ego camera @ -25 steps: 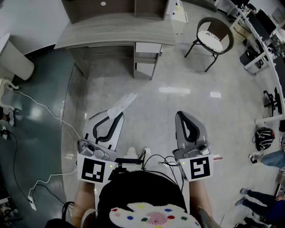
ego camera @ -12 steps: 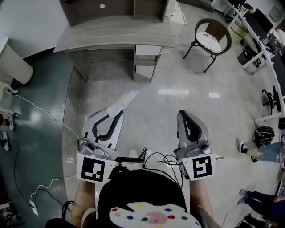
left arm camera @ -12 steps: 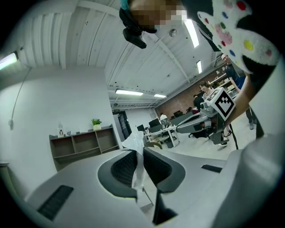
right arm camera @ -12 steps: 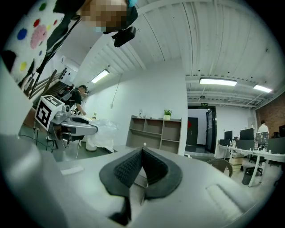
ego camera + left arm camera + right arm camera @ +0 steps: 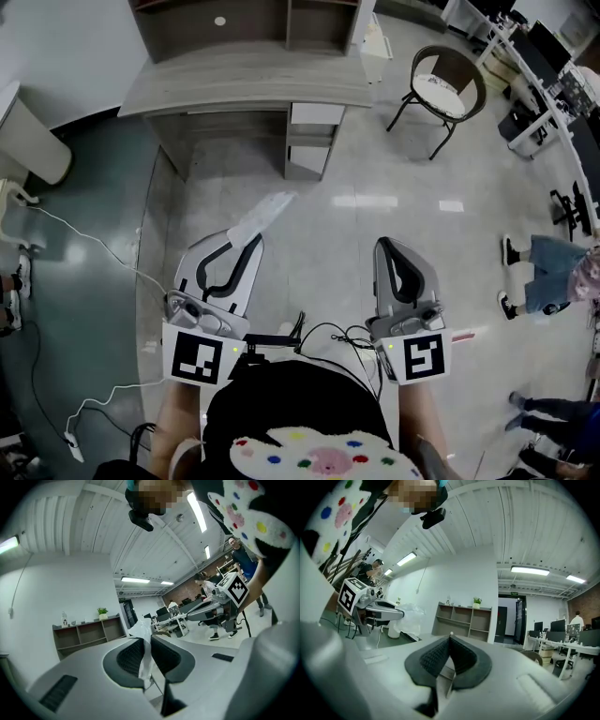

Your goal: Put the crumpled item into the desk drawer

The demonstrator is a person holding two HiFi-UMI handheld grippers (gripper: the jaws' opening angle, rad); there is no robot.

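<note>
clear plastic film, crumpled. head view: the crumpled item point(image 5: 262, 214) sticks out ahead of your left gripper point(image 5: 242, 242), over the floor and well short of the desk point(image 5: 244, 80) and its drawer point(image 5: 311, 114). left gripper view: jaws clenched on a thin fold of it. right gripper view: your right gripper point(image 5: 450, 641) has its jaws pressed together on nothing. it looks light, limp and slippery, so pinching a bunched fold firmly seems right.

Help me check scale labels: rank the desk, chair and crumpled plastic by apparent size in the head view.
1. desk
2. chair
3. crumpled plastic, pinched in the left tool; it is nearer the camera than the others, so it looks larger than it is.
</note>
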